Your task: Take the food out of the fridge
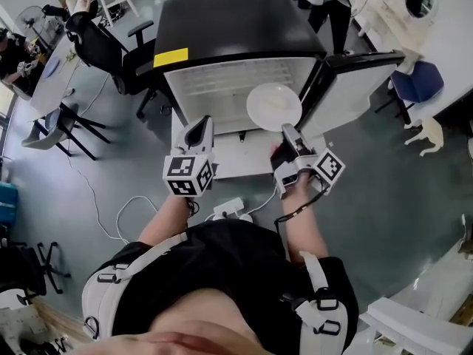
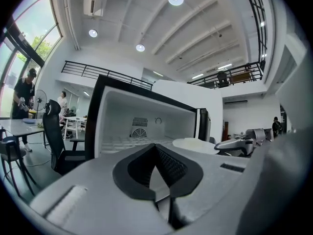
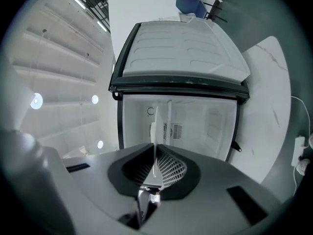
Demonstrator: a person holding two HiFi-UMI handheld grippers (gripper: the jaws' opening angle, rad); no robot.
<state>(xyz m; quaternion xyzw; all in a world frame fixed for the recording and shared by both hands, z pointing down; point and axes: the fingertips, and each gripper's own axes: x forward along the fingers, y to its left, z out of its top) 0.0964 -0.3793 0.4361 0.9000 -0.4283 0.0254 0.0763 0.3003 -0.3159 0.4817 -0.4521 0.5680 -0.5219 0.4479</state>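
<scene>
A small black fridge (image 1: 229, 21) stands open in front of me, its white inside (image 1: 222, 87) bare and its door (image 1: 355, 80) swung out to the right. My right gripper (image 1: 287, 131) is shut on the near rim of a white plate (image 1: 273, 106), held level just outside the fridge opening. Whether food lies on the plate I cannot tell. In the right gripper view the plate (image 3: 155, 126) shows edge-on between the pads. My left gripper (image 1: 198, 133) hangs to the left of the plate, shut with nothing in it. The left gripper view also shows the plate (image 2: 195, 144).
The fridge sits on a low white platform (image 1: 244, 161). A white power strip (image 1: 229, 210) and cables lie on the grey floor by my feet. A black office chair (image 1: 103, 50) stands at the left, a blue chair (image 1: 417, 80) at the right. People sit at desks far left.
</scene>
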